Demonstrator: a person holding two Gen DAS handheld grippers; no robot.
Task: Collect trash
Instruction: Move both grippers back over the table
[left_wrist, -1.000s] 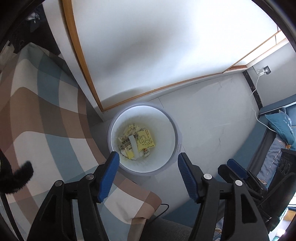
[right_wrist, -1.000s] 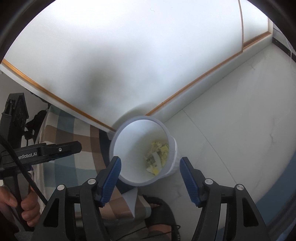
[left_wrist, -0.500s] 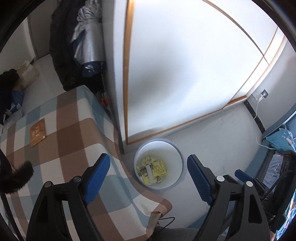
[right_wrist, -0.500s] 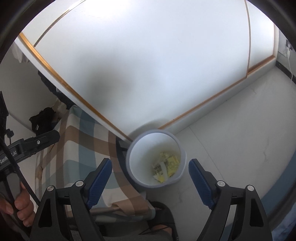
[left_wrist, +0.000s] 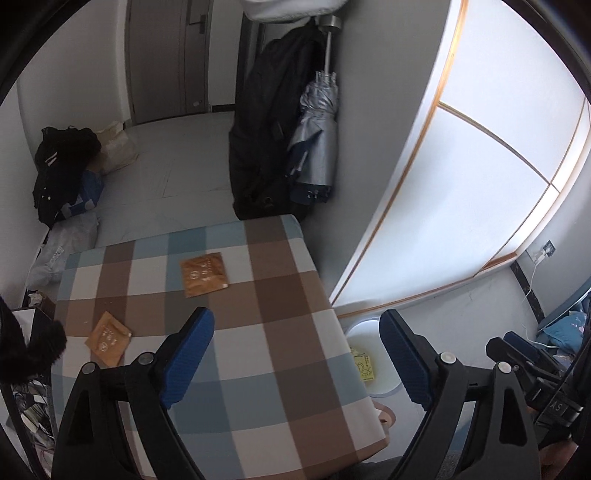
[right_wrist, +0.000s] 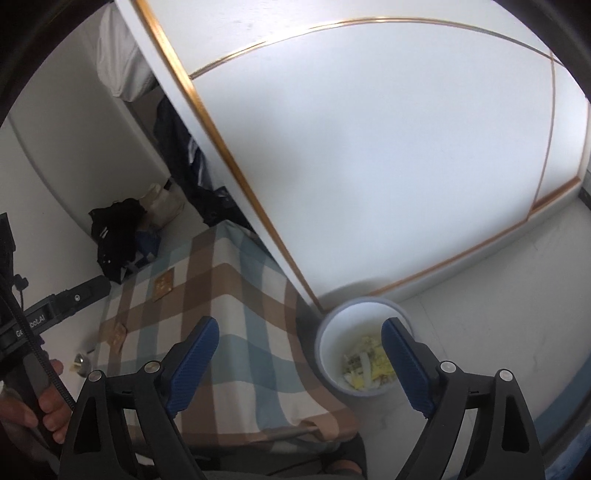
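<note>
Our checked counter (left_wrist: 280, 332) fills the ground below both claws. The white trash bin (right_wrist: 332, 332) stands on the floor just off its right edge, wrappers heaped inside. Two orange sachets lie ahead of our left claw (left_wrist: 295, 362): the larger one (left_wrist: 204, 274) mid-counter, the smaller one (left_wrist: 108, 338) near the left edge, bare cloth between. Our right claw (right_wrist: 299, 365) hangs over the counter's edge. Both claws are opening, nothing between the pads.

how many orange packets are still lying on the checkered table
2. One orange packet lies near the middle of the checkered table; the other orange packet sits near its left edge. None appears hidden.
</note>
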